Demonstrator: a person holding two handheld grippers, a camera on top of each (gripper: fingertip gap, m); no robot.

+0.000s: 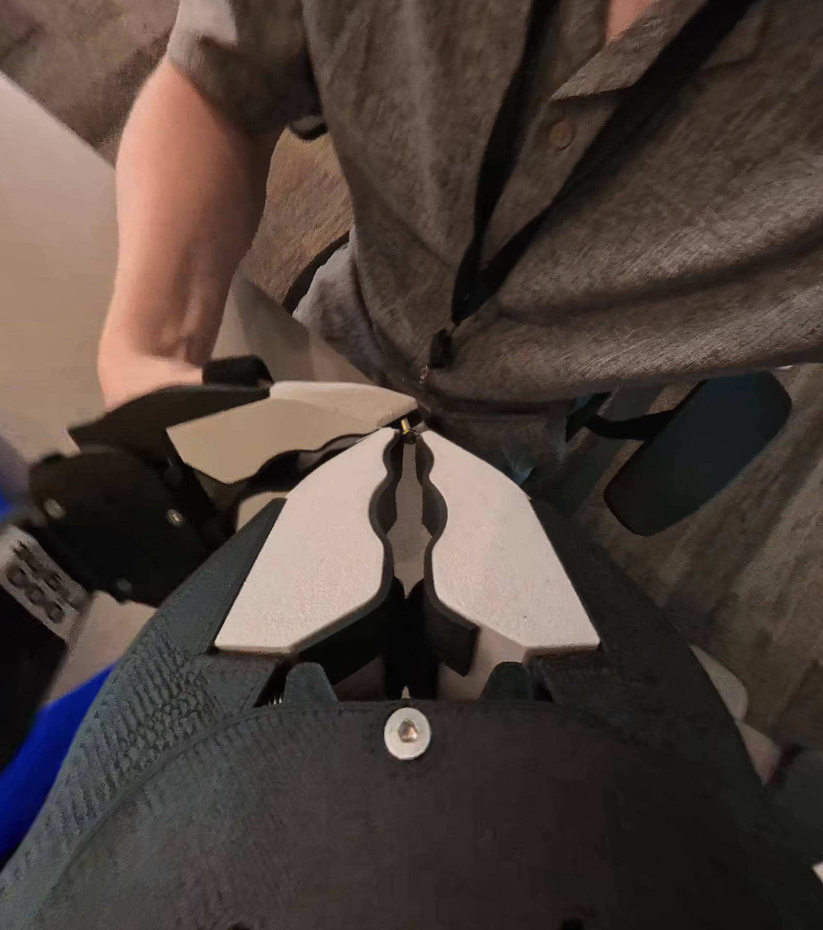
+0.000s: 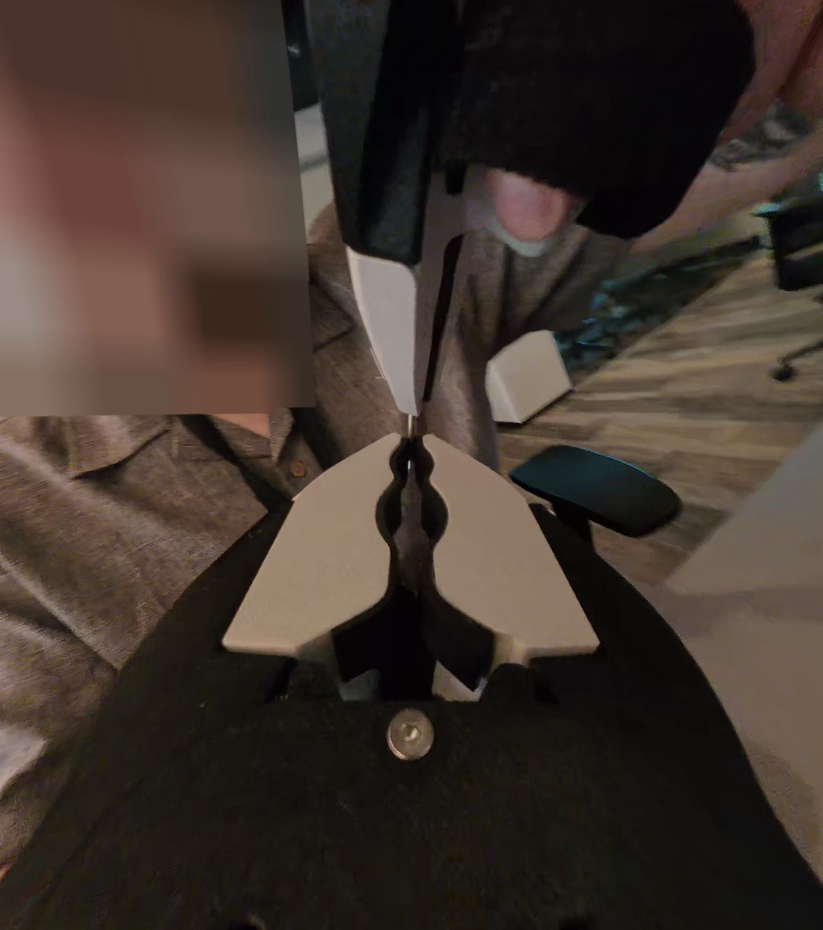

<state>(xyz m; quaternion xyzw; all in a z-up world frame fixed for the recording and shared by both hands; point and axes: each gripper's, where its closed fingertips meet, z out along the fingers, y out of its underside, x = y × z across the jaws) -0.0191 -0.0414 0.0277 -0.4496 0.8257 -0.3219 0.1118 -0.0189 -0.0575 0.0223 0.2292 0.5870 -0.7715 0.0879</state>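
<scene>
Before the grey shirt (image 1: 651, 241), left claw (image 1: 408, 437) and right claw (image 2: 412, 437) both clenched on one small metal pin (image 1: 407, 432).

Left gripper (image 1: 408, 437): jaws nearly closed, tips pinching a small metallic pin-like piece (image 1: 406, 431) with a yellowish end. Right gripper (image 1: 399, 413) enters from the left, its tips meeting the same piece; whether it grips cannot be told. Behind both: a person's grey button shirt (image 1: 625, 241), a black lanyard (image 1: 495, 201), a bare forearm (image 1: 172, 241). Dark chair armrest (image 1: 696, 453) to the right, over wood-look floor (image 1: 776, 578).
</scene>
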